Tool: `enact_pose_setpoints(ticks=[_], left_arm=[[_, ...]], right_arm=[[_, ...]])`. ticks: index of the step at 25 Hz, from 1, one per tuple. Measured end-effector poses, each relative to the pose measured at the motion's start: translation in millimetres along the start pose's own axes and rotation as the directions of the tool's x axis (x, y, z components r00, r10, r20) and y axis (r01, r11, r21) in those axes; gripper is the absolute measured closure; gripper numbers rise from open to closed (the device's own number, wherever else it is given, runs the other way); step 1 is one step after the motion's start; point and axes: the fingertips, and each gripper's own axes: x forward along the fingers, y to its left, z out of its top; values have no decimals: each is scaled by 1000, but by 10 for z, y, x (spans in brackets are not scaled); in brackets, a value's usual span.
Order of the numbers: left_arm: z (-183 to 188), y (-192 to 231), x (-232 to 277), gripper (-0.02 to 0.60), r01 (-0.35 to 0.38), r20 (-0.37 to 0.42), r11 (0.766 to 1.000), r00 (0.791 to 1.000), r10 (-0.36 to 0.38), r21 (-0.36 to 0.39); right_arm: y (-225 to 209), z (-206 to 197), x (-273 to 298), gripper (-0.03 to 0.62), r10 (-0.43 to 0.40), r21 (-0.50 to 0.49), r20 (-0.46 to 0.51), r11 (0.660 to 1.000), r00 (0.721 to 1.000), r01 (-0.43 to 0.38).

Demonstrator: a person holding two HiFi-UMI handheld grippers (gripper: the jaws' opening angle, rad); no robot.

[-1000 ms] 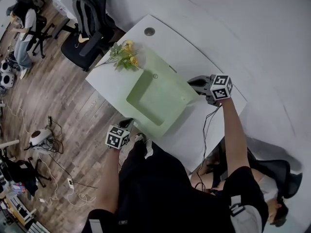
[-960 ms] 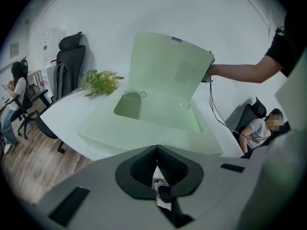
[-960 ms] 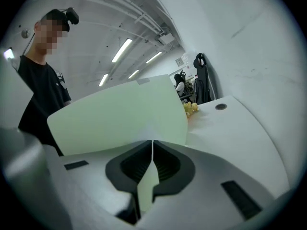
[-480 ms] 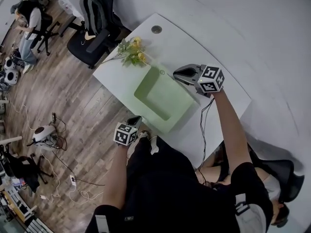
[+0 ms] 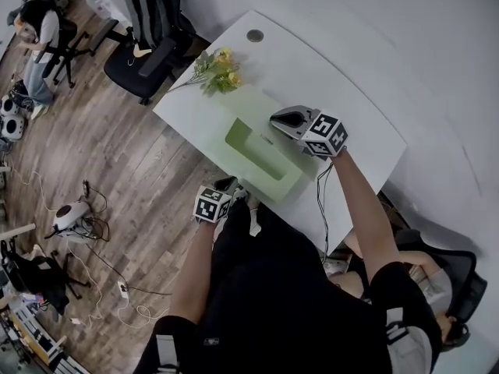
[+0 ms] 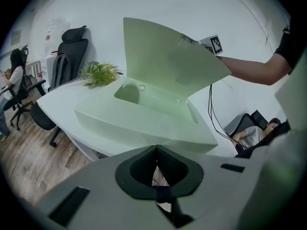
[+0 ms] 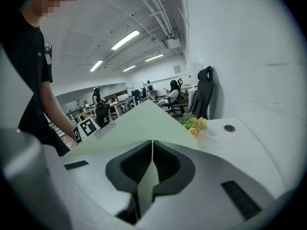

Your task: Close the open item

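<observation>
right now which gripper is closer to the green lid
Right. The right gripper clamps the lid edge; the left gripper sits shut, off the near side of the box.

The white worktop (image 5: 327,84) stands on a wood-plank floor (image 5: 117,154). A pale green box (image 5: 274,182) lies flat on it near the front edge, its lid (image 6: 168,56) tilted up over the recess. A bunch of yellow flowers (image 5: 218,68) lies just beside the box's far end. A round grey grommet (image 5: 255,35) sits near the far edge, apart from both.
</observation>
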Motion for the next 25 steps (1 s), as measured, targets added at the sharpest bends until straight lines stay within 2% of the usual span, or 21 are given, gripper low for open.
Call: enact_pose_setpoints(ticks=[4,9,13,19,25], left_arm=[[-48,-2,30,577,46,-36,997,998,-44,67],[-57,37,62,577,73,-63,986,996,-64,151],[-88,85,59,577,96,-76,979,994,-84,178],[-38,150,88,577,136,-63,970,990,-126,199],[-5,164,133,577,166,-62,963,986,-156,213]], right_arm=[[181,-231,124,586,-50,12,-53,999,997,51],[253,-421,298,587,-136,15,-99,990,986,138],[307,-484,397,586,-195,19,-130,980,972,199],[436,-641,508,588,-226,-1,-184,973,957,229],[608,-816,656,586,-211,20,-235,975,949,222]])
